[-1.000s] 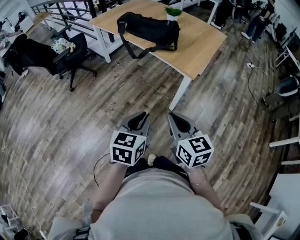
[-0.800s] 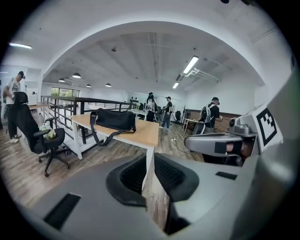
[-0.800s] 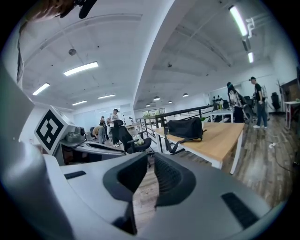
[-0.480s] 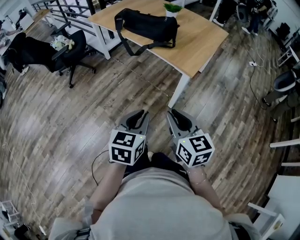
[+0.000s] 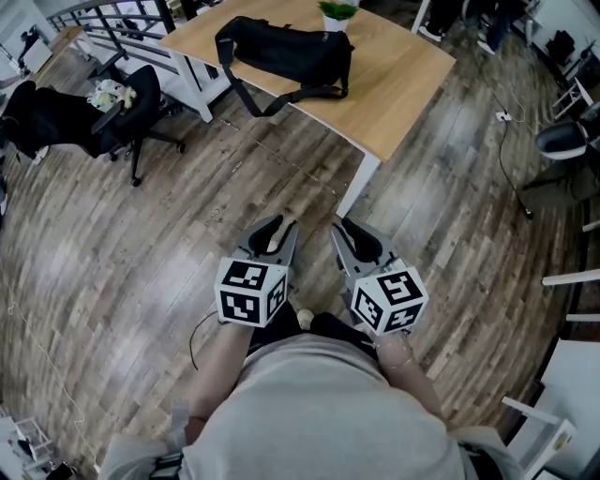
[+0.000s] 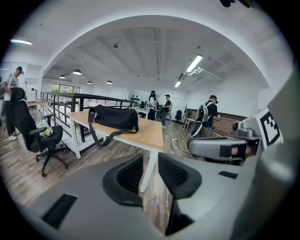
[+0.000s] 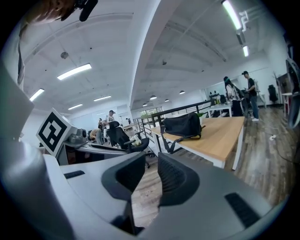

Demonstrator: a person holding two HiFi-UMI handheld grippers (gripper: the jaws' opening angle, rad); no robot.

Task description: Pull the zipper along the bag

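A black duffel bag (image 5: 286, 52) with a hanging strap lies on a light wooden table (image 5: 403, 84), far ahead of both grippers; its zipper is too small to make out. The bag (image 6: 115, 117) also shows in the left gripper view, and the bag (image 7: 183, 125) in the right gripper view. My left gripper (image 5: 272, 234) and right gripper (image 5: 356, 239) are held side by side in front of the person's body, over the wooden floor. The left gripper (image 6: 150, 161) is open with nothing between its pads. The right gripper (image 7: 151, 164) has just been opening and holds nothing.
A black office chair (image 5: 112, 112) with a pale bundle on it stands left of the table, by a railing (image 5: 103, 23). A potted plant (image 5: 336, 14) sits behind the bag. Another chair (image 5: 562, 141) stands at the right. A cable (image 5: 199, 328) lies on the floor. People (image 6: 208, 112) stand at the back.
Both grippers have moved a little forward toward the table. The head view has shifted, so the table and bag sit higher and further left in the picture.
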